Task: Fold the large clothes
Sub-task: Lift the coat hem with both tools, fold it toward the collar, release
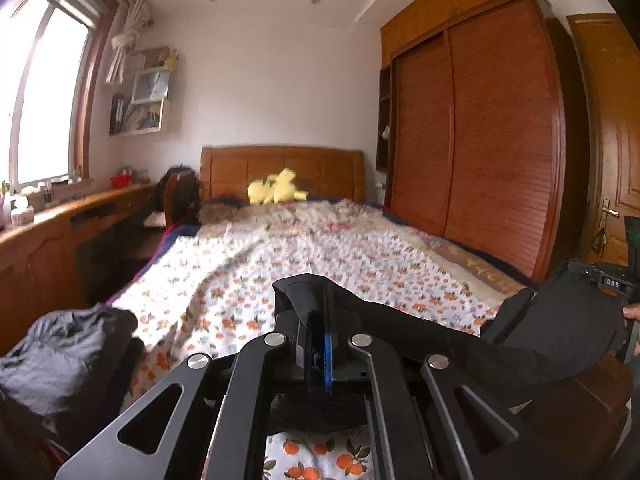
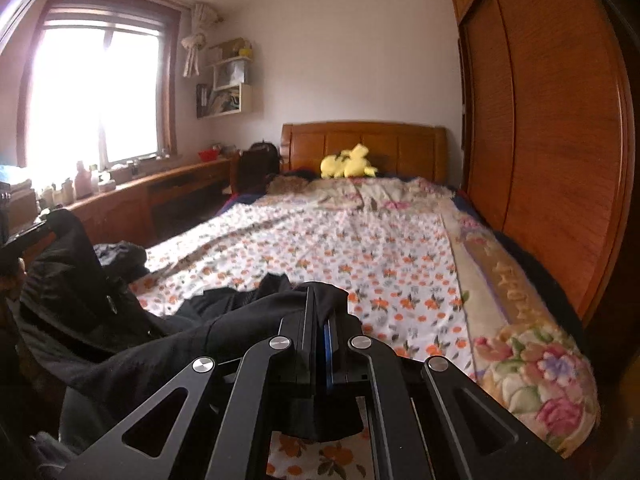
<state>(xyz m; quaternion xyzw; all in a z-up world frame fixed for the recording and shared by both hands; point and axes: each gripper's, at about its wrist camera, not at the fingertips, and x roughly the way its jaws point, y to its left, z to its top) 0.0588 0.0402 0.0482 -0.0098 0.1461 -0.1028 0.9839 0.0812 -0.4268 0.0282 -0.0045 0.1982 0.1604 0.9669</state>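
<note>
1. The left gripper (image 1: 320, 320) is clenched on a bunched edge of a black garment (image 1: 460, 344); the cloth humps over the tips of its fingers (image 1: 306, 336) and hangs away to their right

2. The right gripper (image 2: 324, 312) is likewise clenched on the same black garment (image 2: 140, 344), which spills off to the left of its fingers (image 2: 310, 320) in heavy folds

3. So the garment is strung between the two grips, in front of and partly over the near end of the bed (image 2: 380, 248), with a lower part resting on the flowered sheet just beyond the right fingers

4. It looks soft and limp, fairly thick, and probably weighty for cloth: it sags deeply between the grips and will not hold a shape by itself

5. Best hold is likely at two matching corners or shoulder seams, pinched through a doubled edge so the fabric cannot slide out

6. A grey pile of clothes (image 1: 68, 356) sits well to the left of the left fingers, so I judge the garment should be spread clear of it
</note>
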